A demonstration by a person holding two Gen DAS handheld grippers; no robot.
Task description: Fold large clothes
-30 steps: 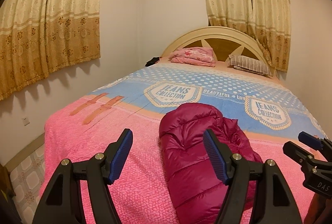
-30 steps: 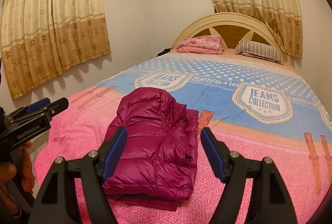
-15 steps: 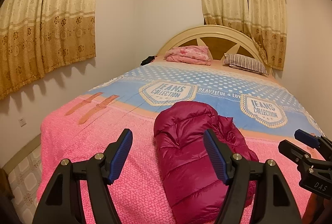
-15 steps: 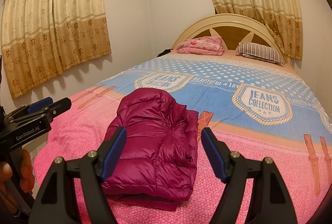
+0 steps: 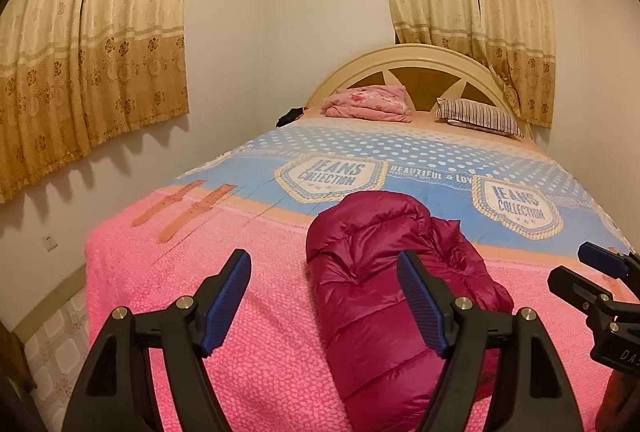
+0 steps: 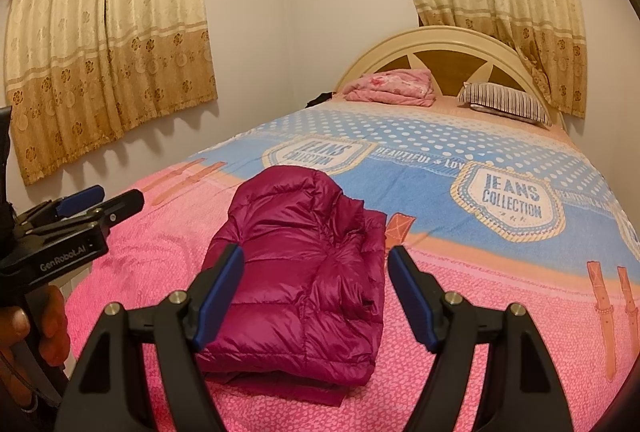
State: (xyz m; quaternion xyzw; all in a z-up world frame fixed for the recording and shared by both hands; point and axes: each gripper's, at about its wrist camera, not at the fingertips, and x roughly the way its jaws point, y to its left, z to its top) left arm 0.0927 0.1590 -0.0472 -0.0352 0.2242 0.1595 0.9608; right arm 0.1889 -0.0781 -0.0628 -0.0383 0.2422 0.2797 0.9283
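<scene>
The folded magenta puffer jacket (image 5: 396, 296) lies on the bed (image 5: 248, 312) (pink end), left gripper (image 5: 324, 296) spread above it.

Pink bedspread (image 6: 500, 332) lies bare right of the folded jacket (image 6: 304, 272), bare left too; only that jacket blocks the middle. Folded blanket (image 5: 368, 103), striped pillow (image 5: 480, 115) crowd the headboard.

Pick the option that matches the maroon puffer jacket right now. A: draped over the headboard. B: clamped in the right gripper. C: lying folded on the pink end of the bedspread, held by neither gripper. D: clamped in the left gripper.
C: the maroon puffer jacket lies folded on the pink part of the bedspread, while the left gripper and right gripper are both open and empty.
</scene>
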